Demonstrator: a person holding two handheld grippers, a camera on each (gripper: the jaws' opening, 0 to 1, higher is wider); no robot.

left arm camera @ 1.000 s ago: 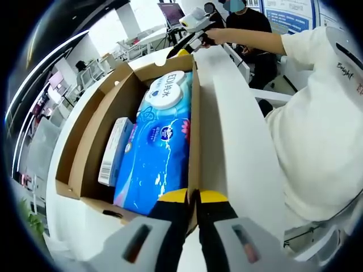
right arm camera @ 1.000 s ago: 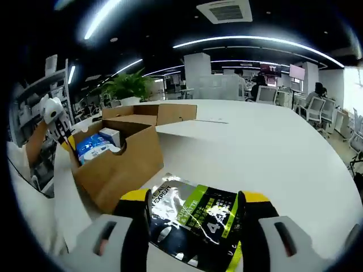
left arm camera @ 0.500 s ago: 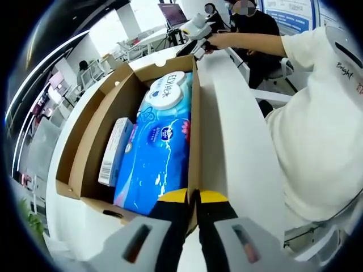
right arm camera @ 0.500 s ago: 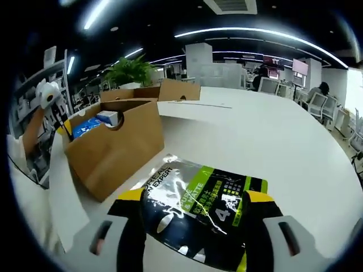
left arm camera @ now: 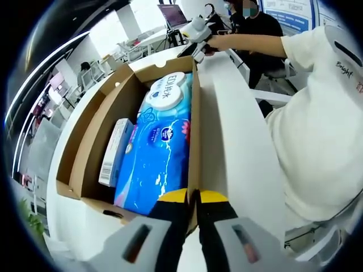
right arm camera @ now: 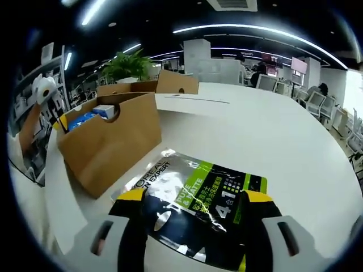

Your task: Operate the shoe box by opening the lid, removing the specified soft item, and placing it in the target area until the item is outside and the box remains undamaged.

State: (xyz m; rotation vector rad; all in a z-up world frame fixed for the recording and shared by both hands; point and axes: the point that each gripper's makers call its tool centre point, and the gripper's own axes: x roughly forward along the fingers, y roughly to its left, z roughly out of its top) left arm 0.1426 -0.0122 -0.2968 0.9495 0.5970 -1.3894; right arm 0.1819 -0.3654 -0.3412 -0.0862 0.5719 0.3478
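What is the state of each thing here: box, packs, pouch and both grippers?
Shoe box: lid open, upright on the table.
Blue wipes pack: lying inside the box.
Small white carton: inside, beside the wipes.
Black-green pouch: outside the box, between the open jaws.
Left gripper: shut on the box wall.
Right gripper: open.

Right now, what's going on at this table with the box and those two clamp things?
A person is emptying an open cardboard box with a gripper in each hand. The left gripper is shut on the box's near wall, steadying it. The right gripper has its jaws either side of a black and green pouch that lies on the white table beside the box. Whether it grips the pouch is unclear. A blue wipes pack and a small white carton are in the box.
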